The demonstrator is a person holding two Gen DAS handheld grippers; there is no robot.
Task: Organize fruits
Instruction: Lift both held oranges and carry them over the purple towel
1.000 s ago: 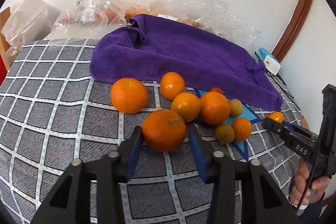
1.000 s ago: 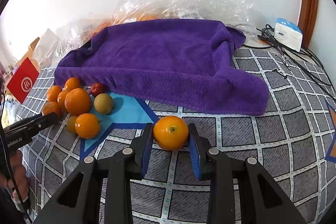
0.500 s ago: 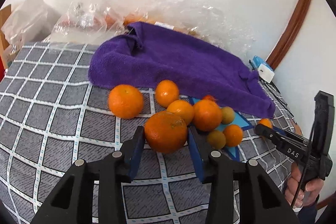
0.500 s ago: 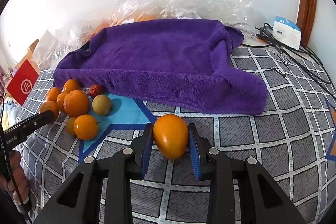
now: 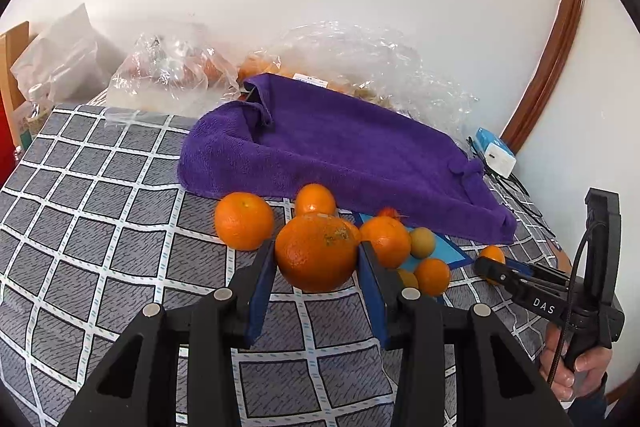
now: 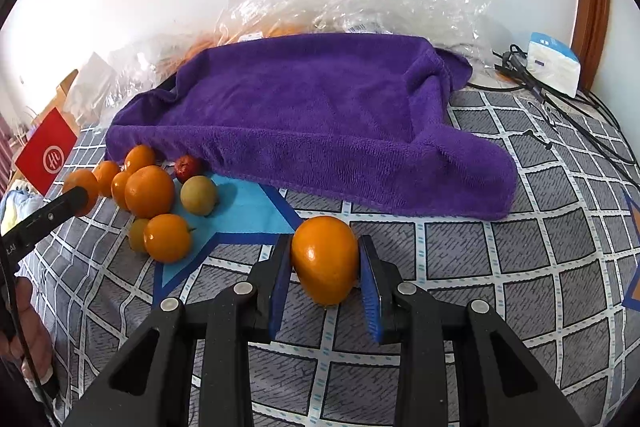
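Left tongs (image 5: 316,267): black plastic arms with flat blue pads, clamped on a big orange (image 5: 316,251); its jaws have just been closing, and the pads now press both flanks of the fruit.
Big orange: round, dimpled peel with a rough brown scar near the top; it sits at the centre of the left wrist view, in front of the fruit pile.
Right tongs (image 6: 325,269): same black arms and blue pads, gripping a smooth orange (image 6: 325,259), glossy and slightly egg-shaped, over the cloth just below the towel's front edge.
Fruit pile (image 6: 150,191): round oranges of mixed sizes, two dull yellow-green fruits and one small red one, bunched at 9 o'clock of the right tongs, partly on a blue star patch (image 6: 244,211).
Towel (image 6: 312,115): purple, fluffy terry, draped over something box-like, at 12 o'clock behind the fruit.
Tabletop cloth (image 5: 92,211): grey woven-look squares crossed by white grid lines.
Plastic bags (image 5: 176,75): clear, crinkled, heaped against the wall behind the towel.
White box (image 6: 554,65): blue-and-white carton at 2 o'clock, beside black cables.
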